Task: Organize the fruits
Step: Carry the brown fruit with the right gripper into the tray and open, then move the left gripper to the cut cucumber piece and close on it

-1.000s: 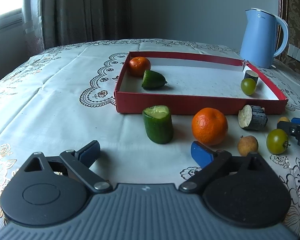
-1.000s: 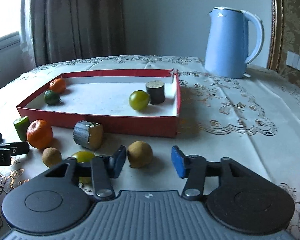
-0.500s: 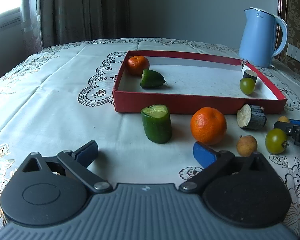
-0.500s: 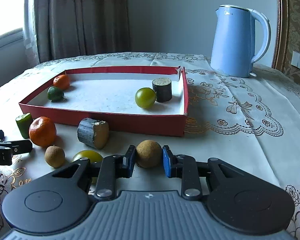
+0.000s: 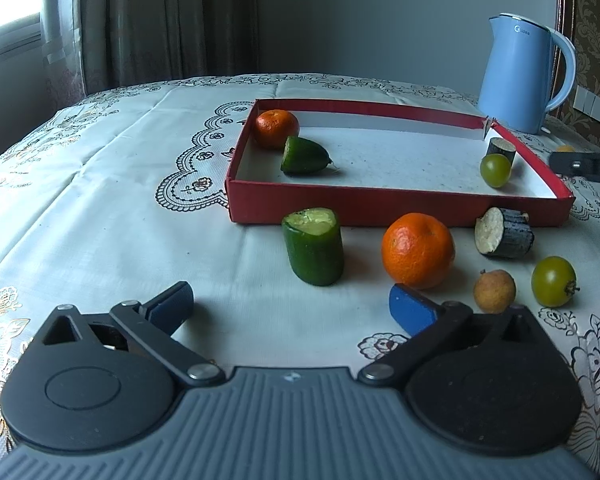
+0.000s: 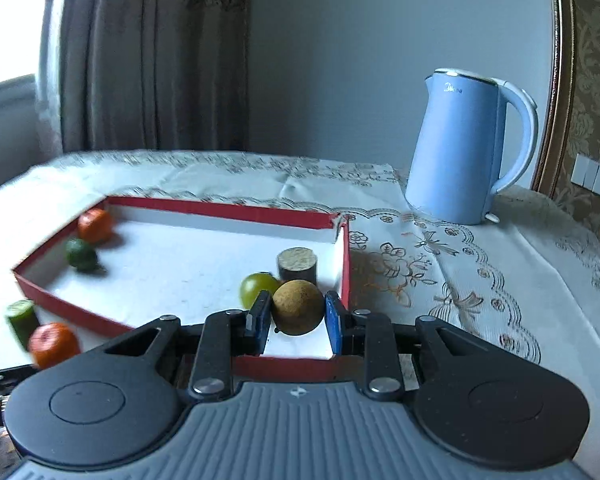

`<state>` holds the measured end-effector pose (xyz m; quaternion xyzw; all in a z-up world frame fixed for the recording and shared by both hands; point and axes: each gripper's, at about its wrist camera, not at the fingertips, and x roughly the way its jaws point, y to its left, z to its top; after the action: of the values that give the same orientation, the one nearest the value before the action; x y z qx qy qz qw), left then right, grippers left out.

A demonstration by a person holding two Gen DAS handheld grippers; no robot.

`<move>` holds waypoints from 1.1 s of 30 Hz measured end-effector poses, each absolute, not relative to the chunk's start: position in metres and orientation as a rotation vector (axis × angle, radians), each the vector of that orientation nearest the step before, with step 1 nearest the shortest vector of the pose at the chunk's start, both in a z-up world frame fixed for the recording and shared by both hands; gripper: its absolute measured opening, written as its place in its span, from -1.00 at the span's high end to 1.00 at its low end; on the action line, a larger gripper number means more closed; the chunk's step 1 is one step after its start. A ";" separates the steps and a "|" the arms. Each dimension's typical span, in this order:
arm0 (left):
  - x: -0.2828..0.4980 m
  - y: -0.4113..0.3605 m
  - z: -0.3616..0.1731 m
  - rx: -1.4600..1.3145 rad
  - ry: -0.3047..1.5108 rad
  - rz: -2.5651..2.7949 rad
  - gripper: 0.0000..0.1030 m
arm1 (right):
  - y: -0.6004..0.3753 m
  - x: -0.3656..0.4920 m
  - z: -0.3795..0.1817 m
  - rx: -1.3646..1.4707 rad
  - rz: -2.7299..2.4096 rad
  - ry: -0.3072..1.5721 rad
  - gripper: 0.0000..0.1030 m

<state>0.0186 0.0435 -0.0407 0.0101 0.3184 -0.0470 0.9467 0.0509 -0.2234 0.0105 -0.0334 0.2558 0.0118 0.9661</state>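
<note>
My right gripper (image 6: 297, 315) is shut on a brown round fruit (image 6: 297, 306) and holds it above the near right corner of the red tray (image 6: 292, 215). In the tray lie a green tomato (image 6: 256, 288), a dark cut piece (image 6: 297, 265), an orange (image 6: 95, 225) and a green piece (image 6: 81, 255). My left gripper (image 5: 292, 306) is open and empty, low over the cloth. Just ahead of it stand a cucumber piece (image 5: 314, 245) and an orange (image 5: 418, 249). A dark cut piece (image 5: 504, 232), a small brown fruit (image 5: 494, 290) and a green tomato (image 5: 553, 281) lie to the right.
A blue kettle (image 6: 466, 148) stands behind the tray's far right corner, also in the left wrist view (image 5: 520, 74). The red tray (image 5: 380, 202) sits mid-table on a white embroidered cloth (image 5: 100, 208). Curtains and a wall are behind.
My right gripper closed on the brown fruit, lifted it off the cloth and carried it over the tray's near right corner. My left gripper stayed almost still.
</note>
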 end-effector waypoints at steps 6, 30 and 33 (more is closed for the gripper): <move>0.018 0.043 -0.041 0.021 0.649 -0.096 -1.00 | -0.227 0.078 -0.004 -0.050 0.025 0.583 0.46; 0.018 0.044 -0.040 0.021 0.649 -0.096 -1.00 | -0.252 0.008 -0.007 0.061 -0.048 0.514 -0.56; 0.018 0.044 -0.040 0.020 0.649 -0.097 -1.00 | -0.255 0.011 -0.016 0.062 -0.072 0.545 -0.56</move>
<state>0.0182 0.0441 -0.0404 0.0097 0.3187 -0.0477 0.9466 0.0105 -0.2547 -0.0157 0.0308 0.2689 -0.0354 0.9620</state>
